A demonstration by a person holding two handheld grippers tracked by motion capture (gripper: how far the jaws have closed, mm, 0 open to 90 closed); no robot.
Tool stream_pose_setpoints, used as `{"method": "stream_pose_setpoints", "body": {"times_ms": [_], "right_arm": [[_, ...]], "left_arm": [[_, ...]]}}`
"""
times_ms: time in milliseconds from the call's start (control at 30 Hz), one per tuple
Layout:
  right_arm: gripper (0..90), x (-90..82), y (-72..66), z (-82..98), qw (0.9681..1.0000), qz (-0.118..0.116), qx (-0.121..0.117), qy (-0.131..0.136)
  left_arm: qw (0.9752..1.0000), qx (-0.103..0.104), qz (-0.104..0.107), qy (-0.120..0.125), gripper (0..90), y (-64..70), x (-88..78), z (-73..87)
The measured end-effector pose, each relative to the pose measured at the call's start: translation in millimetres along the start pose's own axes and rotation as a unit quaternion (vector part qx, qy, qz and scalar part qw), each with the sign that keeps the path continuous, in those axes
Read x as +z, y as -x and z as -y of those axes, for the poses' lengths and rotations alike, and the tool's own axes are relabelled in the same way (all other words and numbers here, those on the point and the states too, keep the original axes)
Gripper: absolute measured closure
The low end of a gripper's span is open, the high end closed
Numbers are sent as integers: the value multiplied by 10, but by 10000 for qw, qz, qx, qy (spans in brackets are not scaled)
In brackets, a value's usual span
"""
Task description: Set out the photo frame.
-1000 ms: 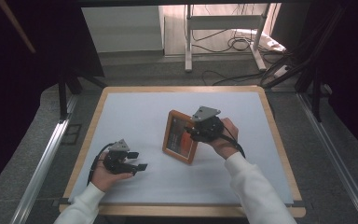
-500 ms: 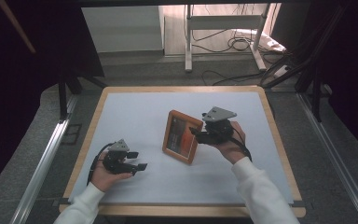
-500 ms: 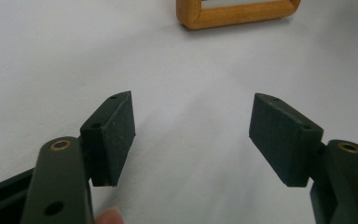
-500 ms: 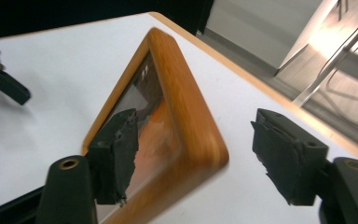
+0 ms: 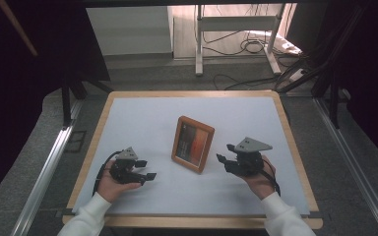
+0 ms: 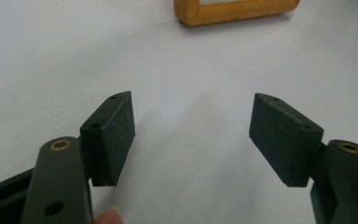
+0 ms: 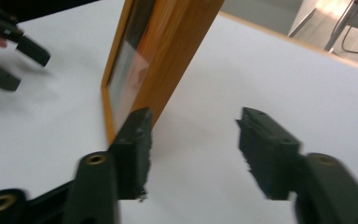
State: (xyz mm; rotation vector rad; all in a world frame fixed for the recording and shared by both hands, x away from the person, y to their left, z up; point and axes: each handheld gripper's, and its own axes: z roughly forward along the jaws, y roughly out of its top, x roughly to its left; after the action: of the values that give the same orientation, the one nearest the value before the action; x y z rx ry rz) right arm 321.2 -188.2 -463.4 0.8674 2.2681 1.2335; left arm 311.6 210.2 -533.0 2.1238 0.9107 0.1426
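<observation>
The picture frame (image 5: pixel 193 144) stands alone mid-picture. The right gripper (image 5: pixel 223 161), jaws spread after closing a little, holds nothing beside it. The left gripper (image 5: pixel 147 169), jaws spread, waits; next likely rest.

Picture frame (image 5: pixel 193 144), frame centre: orange-brown wood, dark picture with reddish-orange patch. Table (image 5: pixel 142 118): pale blue-white top, light wood rim. Both grippers, lower left (image 5: pixel 150 170) and lower right (image 5: pixel 220 162): black, grey plates. Sleeves (image 5: pixel 86 221): white.
</observation>
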Motion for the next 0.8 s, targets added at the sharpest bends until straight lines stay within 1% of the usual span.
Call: {"method": "stream_pose_setpoints", "body": {"times_ms": [33, 67, 133, 300, 433, 567, 700, 800], "right_arm": [[634, -6, -18, 37, 10000, -35, -36, -32], [691, -5, -42, 70, 9999, -117, -40, -70], [771, 5, -99, 126, 9995, -230, -132, -151], [877, 89, -247, 194, 9975, -481, -373, -360], [896, 181, -338, 186, 9960, -625, -464, -435], [898, 256, -408, 173, 9949, -706, -546, -462], [898, 336, -472, 174, 9944, -748, -560, -502], [898, 411, -549, 167, 9931, -818, -638, -553]], "left_arm": [[10000, -2, -1, 1, 308, 1, -1, 0], [10000, -5, -2, 2, 308, 1, -1, 0], [10000, -8, -6, 1, 308, -2, 0, 1], [10000, -14, 0, 23, 308, 4, -4, 2], [10000, -22, 10, 18, 308, 0, -10, 3], [10000, -9, 9, 28, 308, 0, -13, 3], [10000, -9, 14, 48, 308, 5, -19, 2], [10000, -4, 11, 30, 308, 9, -4, 3]]}}
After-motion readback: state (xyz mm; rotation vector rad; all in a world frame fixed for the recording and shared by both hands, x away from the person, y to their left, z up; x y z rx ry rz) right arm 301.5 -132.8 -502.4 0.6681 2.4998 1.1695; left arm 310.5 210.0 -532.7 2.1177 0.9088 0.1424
